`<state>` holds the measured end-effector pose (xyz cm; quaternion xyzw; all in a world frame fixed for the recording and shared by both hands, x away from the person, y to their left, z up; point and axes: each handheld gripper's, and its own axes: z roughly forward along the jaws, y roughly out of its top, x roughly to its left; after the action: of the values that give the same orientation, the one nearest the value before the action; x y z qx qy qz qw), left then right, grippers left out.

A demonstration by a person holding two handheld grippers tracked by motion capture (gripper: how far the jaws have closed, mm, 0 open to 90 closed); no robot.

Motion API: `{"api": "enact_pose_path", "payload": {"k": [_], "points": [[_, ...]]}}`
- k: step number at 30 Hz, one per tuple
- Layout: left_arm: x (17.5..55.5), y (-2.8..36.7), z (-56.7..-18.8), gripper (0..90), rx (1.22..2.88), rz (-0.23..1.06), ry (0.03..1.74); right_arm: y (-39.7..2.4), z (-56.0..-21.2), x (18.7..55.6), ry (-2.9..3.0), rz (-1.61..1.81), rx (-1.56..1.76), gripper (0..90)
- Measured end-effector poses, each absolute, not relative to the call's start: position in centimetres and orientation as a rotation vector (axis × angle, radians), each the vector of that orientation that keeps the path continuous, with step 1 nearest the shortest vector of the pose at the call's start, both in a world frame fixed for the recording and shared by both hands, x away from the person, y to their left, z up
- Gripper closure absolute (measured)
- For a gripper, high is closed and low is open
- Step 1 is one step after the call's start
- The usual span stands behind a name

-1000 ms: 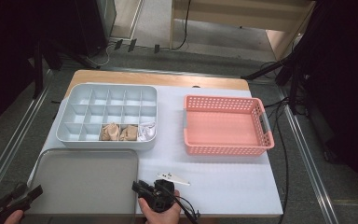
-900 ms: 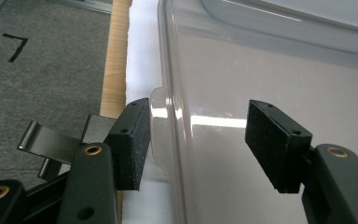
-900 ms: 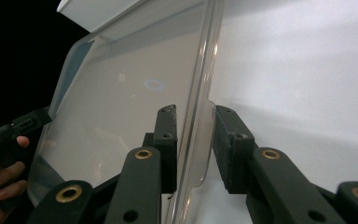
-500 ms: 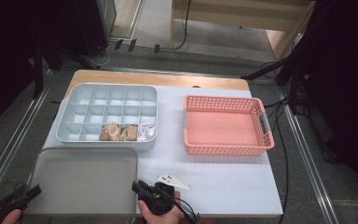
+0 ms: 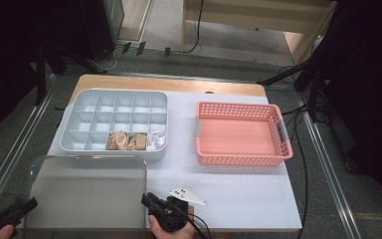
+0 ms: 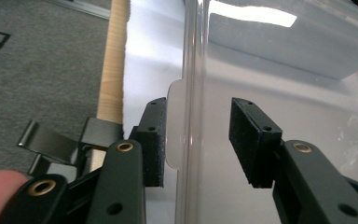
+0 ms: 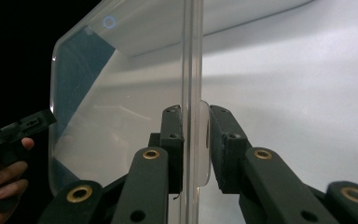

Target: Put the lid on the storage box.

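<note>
A clear plastic lid (image 5: pixel 89 194) lies flat at the table's front left. My left gripper (image 5: pixel 27 205) stands at the lid's left edge. In the left gripper view the jaws (image 6: pixel 198 121) straddle the rim and its small tab. One pad touches the tab and the other stands apart from the lid (image 6: pixel 284 70). These jaws have just been closing. My right gripper (image 5: pixel 149 201) is at the lid's right edge. In the right gripper view its pads (image 7: pixel 196 116) sit against both sides of the rim and tab of the lid (image 7: pixel 121 93). They have also just been closing.
A pale blue divided tray (image 5: pixel 74 119) sits behind the lid, with two beige cloth rolls (image 5: pixel 127 142) and a white one (image 5: pixel 156 140) in its front row. A pink basket (image 5: pixel 238 107) stands at the right. The table's front edge is just below both hands.
</note>
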<state>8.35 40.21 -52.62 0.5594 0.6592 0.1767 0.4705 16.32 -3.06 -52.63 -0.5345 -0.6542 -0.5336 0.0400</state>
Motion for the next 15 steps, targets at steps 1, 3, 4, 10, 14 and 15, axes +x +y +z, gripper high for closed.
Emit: {"api": "enact_pose_path", "payload": {"k": [1, 3, 4, 10, 14, 15], "points": [[8.3, 40.3, -52.5, 60.6, 1.373, 0.423, 1.608, -3.2, -52.5, 16.3, -1.997, -1.642, -1.637, 76.9], [8.3, 40.1, -52.2, 62.7, 1.366, 0.417, 1.593, -3.6, -52.3, 16.4, -1.988, -1.655, -1.633, 76.9], [8.2, 40.0, -52.0, 63.0, 1.379, 0.427, 1.585, -3.7, -52.2, 16.4, -1.981, -1.652, -1.638, 76.9], [8.4, 39.9, -50.8, 66.0, 1.380, 0.420, 1.534, -4.5, -51.7, 16.4, -1.980, -1.683, -1.638, 76.7], [8.7, 39.7, -50.5, 67.6, 1.386, 0.396, 1.510, -5.0, -51.3, 16.6, -1.970, -1.705, -1.635, 76.7], [8.8, 39.7, -50.4, 68.0, 1.392, 0.394, 1.505, -5.1, -51.2, 16.8, -1.972, -1.716, -1.631, 76.7]]}}
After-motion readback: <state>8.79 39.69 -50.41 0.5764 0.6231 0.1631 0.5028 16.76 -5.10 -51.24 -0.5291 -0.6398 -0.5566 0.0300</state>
